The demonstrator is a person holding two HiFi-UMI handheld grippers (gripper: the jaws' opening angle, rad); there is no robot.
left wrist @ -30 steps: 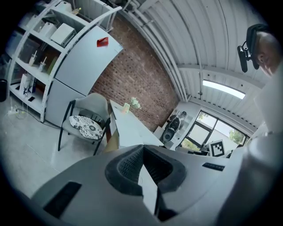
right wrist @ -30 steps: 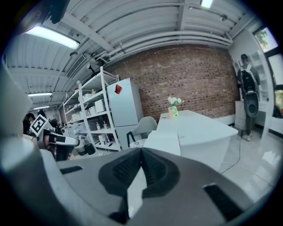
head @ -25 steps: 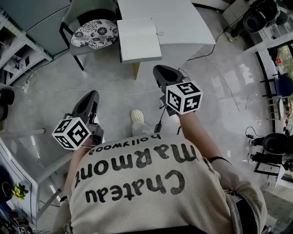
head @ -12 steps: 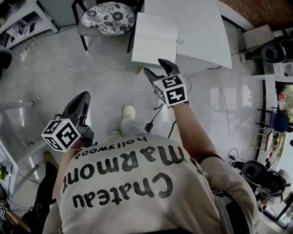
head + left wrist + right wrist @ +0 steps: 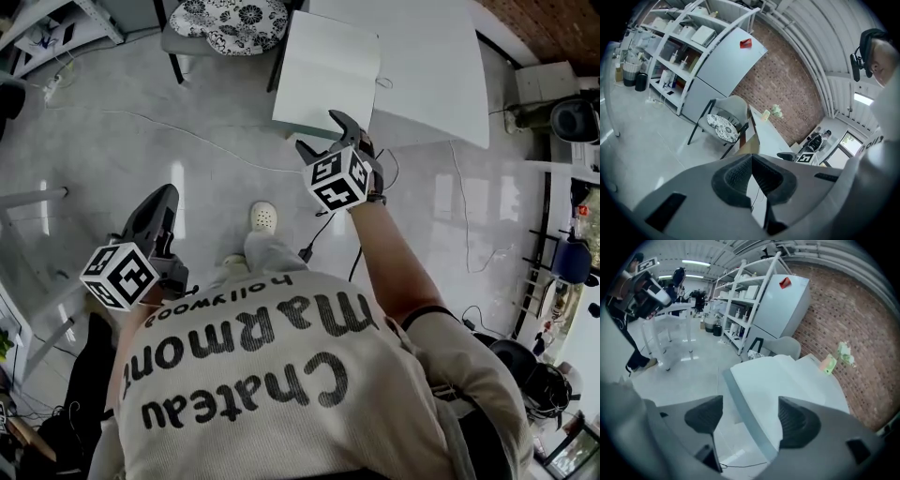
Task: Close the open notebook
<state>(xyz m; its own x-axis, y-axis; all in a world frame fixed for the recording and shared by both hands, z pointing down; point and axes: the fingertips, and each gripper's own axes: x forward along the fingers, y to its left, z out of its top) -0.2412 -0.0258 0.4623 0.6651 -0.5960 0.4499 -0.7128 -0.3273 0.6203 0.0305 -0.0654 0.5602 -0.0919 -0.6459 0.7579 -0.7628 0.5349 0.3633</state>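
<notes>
The open notebook [image 5: 328, 70] lies with white pages up on the near left corner of the white table [image 5: 431, 66]. My right gripper [image 5: 323, 131] hovers just short of the notebook's near edge. Its jaws have just been opening and now stand wide, with nothing between them. In the right gripper view the notebook [image 5: 773, 380] spreads ahead of and beneath the right gripper [image 5: 750, 418], its thick near edge running between the dark pads [image 5: 797, 420]. My left gripper [image 5: 161, 202] hangs low over the floor at the left, far from the table. In its own view the left gripper [image 5: 752, 180] is shut and empty.
A chair with a flower-patterned cushion [image 5: 234, 19] stands left of the table. A thin cable [image 5: 187, 127] runs across the grey floor. The person's white shoe [image 5: 265, 217] is below the table corner. Shelves [image 5: 740, 296] and a pale cabinet [image 5: 780, 305] stand behind.
My right gripper has swung forward and down to the notebook's near edge, rolled, and its jaws went from shut to wide open. The left gripper sank a little.
</notes>
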